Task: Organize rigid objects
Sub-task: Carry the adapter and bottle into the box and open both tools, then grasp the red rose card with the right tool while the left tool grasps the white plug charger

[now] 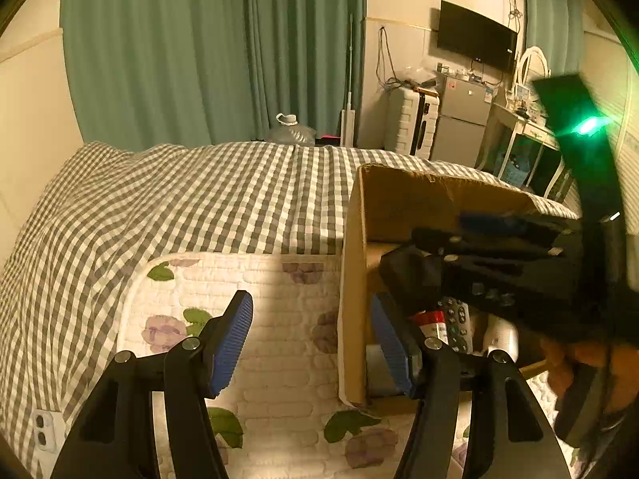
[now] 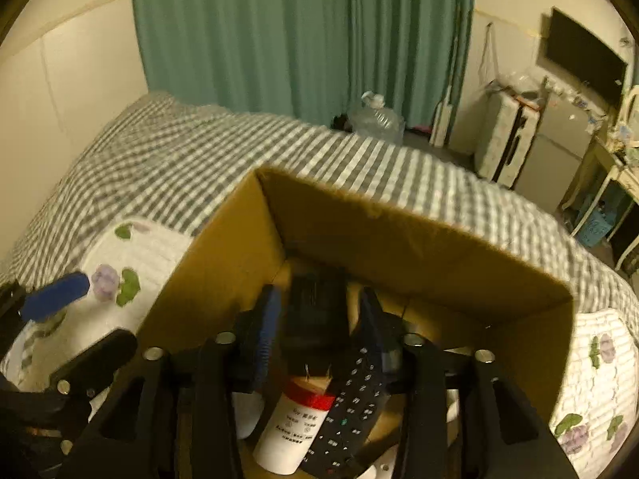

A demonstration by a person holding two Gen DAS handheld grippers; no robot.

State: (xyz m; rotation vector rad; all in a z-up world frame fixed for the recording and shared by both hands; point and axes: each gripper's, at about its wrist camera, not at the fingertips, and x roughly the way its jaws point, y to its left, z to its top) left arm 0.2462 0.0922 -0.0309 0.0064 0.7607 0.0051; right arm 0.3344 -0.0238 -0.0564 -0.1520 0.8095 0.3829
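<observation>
Right gripper [image 2: 315, 319] is down inside the box [image 2: 419, 239], jaws around a black block [image 2: 315, 303], apparently to set it beside the remote [image 2: 351, 403] and bottle [image 2: 293, 431]. Left gripper [image 1: 311, 339] waits spread, empty, straddling the wall.

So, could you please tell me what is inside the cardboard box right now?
Inside the cardboard box lie a black remote control, a white bottle with a red band and a dark blocky object between the right tool's fingers. The box floor beneath them is mostly hidden.
</observation>
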